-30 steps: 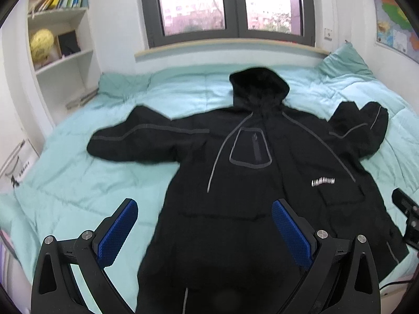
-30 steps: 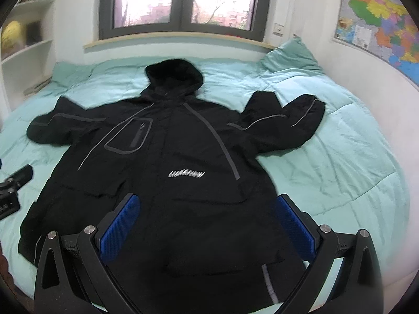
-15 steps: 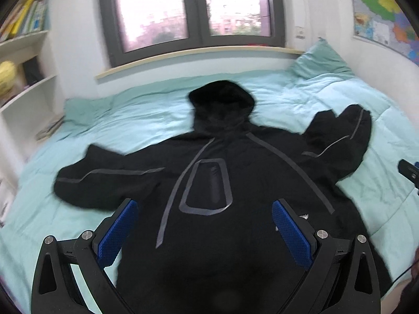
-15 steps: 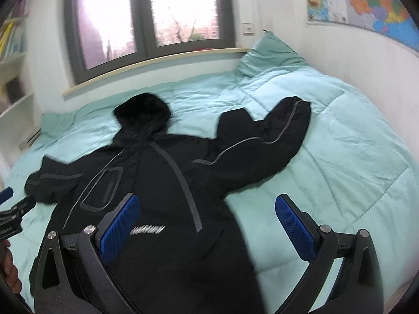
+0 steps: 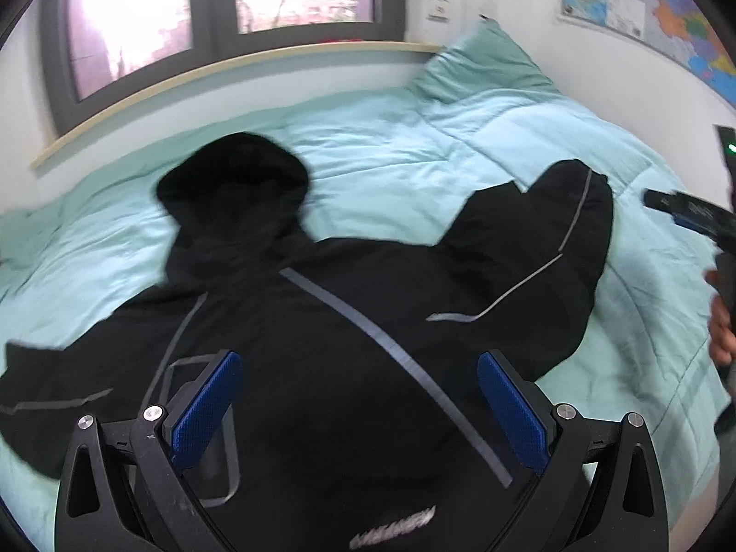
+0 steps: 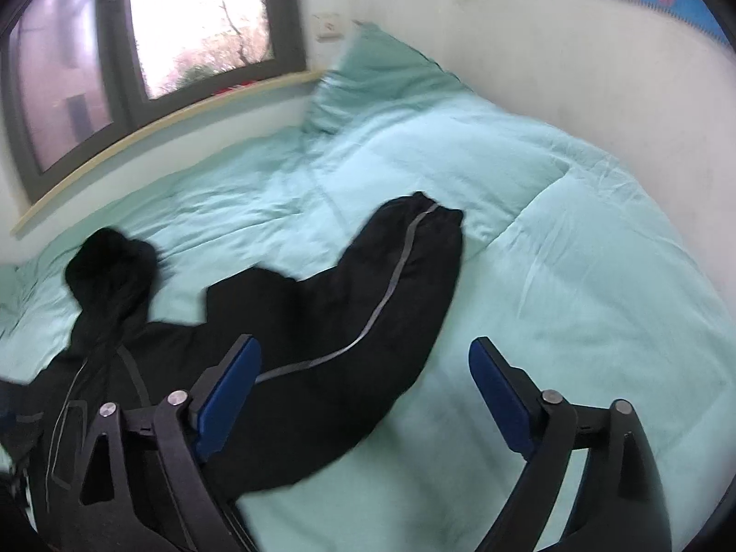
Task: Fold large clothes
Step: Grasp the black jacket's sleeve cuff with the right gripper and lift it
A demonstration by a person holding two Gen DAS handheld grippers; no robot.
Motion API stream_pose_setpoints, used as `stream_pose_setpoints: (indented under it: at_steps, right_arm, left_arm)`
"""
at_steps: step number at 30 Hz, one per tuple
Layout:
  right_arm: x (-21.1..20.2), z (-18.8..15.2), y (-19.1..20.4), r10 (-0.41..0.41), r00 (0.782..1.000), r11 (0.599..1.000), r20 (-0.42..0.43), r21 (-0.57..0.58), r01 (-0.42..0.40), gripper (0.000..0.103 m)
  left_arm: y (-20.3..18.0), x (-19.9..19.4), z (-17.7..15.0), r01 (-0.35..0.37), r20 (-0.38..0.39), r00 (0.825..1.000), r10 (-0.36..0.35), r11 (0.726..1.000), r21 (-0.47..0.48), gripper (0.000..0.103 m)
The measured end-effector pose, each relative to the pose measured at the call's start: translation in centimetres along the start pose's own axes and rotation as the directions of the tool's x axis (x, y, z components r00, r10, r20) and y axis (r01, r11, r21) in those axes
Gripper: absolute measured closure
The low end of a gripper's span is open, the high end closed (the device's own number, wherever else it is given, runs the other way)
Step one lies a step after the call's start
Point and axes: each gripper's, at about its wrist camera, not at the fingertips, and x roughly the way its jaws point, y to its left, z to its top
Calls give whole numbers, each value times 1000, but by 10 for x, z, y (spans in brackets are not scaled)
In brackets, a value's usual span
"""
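Observation:
A black hooded jacket [image 5: 349,322] with grey stripes lies spread flat on a mint-green quilt [image 5: 391,156]. Its hood [image 5: 234,184] points toward the window. In the left wrist view my left gripper [image 5: 359,395] hovers open over the jacket's chest, nothing between its blue pads. In the right wrist view the jacket's right sleeve [image 6: 368,303] stretches up and to the right. My right gripper [image 6: 363,382] hangs above that sleeve's lower edge. Its jaws are closing but still wide, with nothing pressed between them. The right gripper's tip [image 5: 690,211] and a hand show at the left view's right edge.
A pillow [image 6: 382,78] leans in the far corner under the window sill [image 5: 230,69]. A white wall [image 6: 575,60] with a map [image 5: 644,9] borders the bed on the right. Bare quilt [image 6: 575,276] lies right of the sleeve.
Both grippers have swept to the right across the bed. The left one went from the jacket's left half to its chest. The right one went from the chest to the right sleeve.

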Motion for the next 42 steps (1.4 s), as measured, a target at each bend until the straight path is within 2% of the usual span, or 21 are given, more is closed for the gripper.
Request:
stream_pose_setpoints:
  at_steps: [2,4,8,12,14,15,16,17,18,19,20,23,25,28,31,34,36,38,42]
  right_arm:
    - [32,19,-18,24,999,1000,-38,11,-24,13]
    - [62,34,-34,3,998,1000,-63,13,-2,13]
    - [112,51,-56,-16,994,1000,-104,6,16,19]
    - [154,59,-71,-34,991,999,-126,22,37,22]
    - [169,59,-75,-2,991,999,-137,48,9,22]
    - [176,60,-75,16,990,999,-140,51,-9,22]
    - [182,60,-74,21,989,999,-145,46,-14,30]
    - [187,61,-69,18,988,1000,-151,27,-14,40]
    - [189,61,-64,29,987,1000,-156,4,-29,70]
    - [190,61,-57,51,985,998,-166,-24,-56,85]
    - [185,61,-52,72,984,996,-162,-38,-79,87]
    - [147,61,-52,100,989,993,-111,-56,-107,90]
    - [105,62,-64,48,998,995,-40,-81,-51,90]
    - [52,62,-103,-38,999,998,36,-39,40,90]
    - [40,49,-138,-13,1000,999,-9,30,13,90]
    - [79,25,-145,-56,990,998,-132,20,59,90]
    - [103,13,-151,-74,979,995,-191,46,84,90]
    - [111,12,-154,-77,977,995,-201,54,89,90]
    - [83,23,-143,2,986,997,-165,71,10,90]
  left_arm:
    - [-19,25,15,24,-19,1000,-24,1000,2,1]
    - [-32,44,23,45,-43,998,-45,999,-8,1]
    - [-62,82,36,106,-63,992,-107,994,-19,1]
    - [-81,114,41,120,-101,987,-123,992,-34,1]
    - [-87,130,42,124,-122,984,-128,992,-37,1]
    - [-91,135,41,126,-127,983,-130,991,-37,5]
    - [-95,142,40,129,-135,982,-132,991,-32,9]
    - [-99,149,39,135,-155,979,-136,991,-21,18]
    - [-103,155,39,140,-174,975,-140,990,-12,32]
    - [-107,160,38,148,-194,970,-146,989,-5,37]
    - [-111,165,38,162,-210,965,-159,987,-1,41]
    - [-121,167,40,188,-212,960,-182,982,7,42]
    - [-133,166,46,226,-209,953,-218,974,19,42]
    - [-153,174,49,297,-230,931,-284,954,26,42]
    - [-170,204,40,282,-291,920,-264,959,22,40]
    - [-177,241,23,229,-379,902,-209,973,9,39]
    - [-174,238,24,238,-367,904,-221,971,2,39]
    - [-166,221,29,254,-354,904,-240,967,-8,39]
    - [-138,179,39,247,-284,929,-236,969,4,39]
